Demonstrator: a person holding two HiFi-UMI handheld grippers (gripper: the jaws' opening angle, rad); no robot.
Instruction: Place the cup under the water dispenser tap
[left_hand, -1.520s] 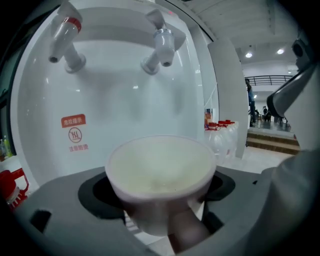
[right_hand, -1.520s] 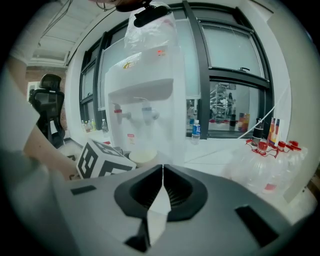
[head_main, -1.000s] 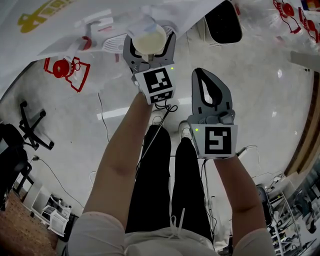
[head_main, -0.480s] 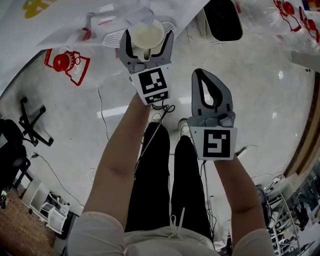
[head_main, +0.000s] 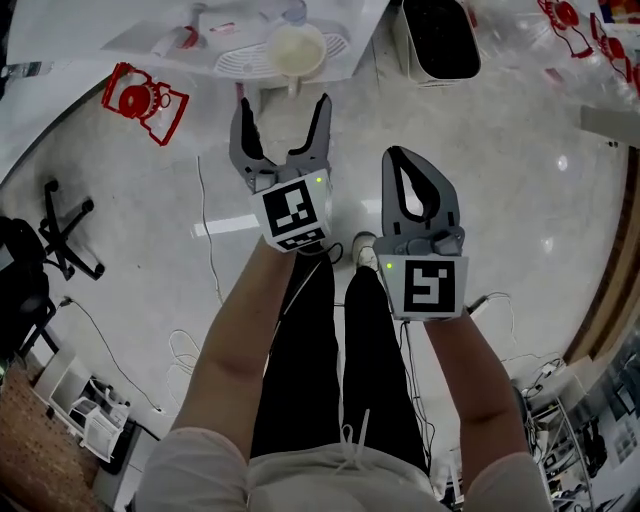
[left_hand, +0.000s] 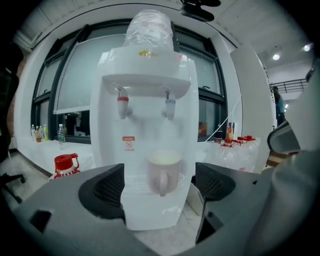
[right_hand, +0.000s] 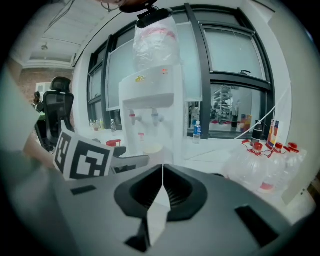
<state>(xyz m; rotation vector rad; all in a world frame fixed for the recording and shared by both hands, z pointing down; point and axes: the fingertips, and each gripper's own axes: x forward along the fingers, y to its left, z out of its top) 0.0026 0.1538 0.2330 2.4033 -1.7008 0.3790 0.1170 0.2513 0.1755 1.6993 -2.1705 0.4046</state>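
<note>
A cream cup (head_main: 293, 50) stands on the drip tray of the white water dispenser (head_main: 240, 62). In the left gripper view the cup (left_hand: 162, 172) sits below the grey tap (left_hand: 169, 107), to the right of the red tap (left_hand: 122, 106), with its handle facing me. My left gripper (head_main: 283, 103) is open and empty, a short way back from the cup, its jaws spread wide to either side (left_hand: 159, 192). My right gripper (head_main: 393, 153) is shut on nothing, lower and to the right (right_hand: 162, 187). It sees the dispenser (right_hand: 150, 110) from farther off.
A red-capped water jug (head_main: 140, 100) stands on the floor left of the dispenser, and a black bin (head_main: 438, 38) stands to its right. More clear jugs with red caps (right_hand: 265, 170) lie at the right. An office chair (head_main: 60, 240) and cables are on the floor at the left.
The left gripper has opened, let go of the cup and drawn back toward me. The cup stays on the drip tray. The right gripper has hardly moved.
</note>
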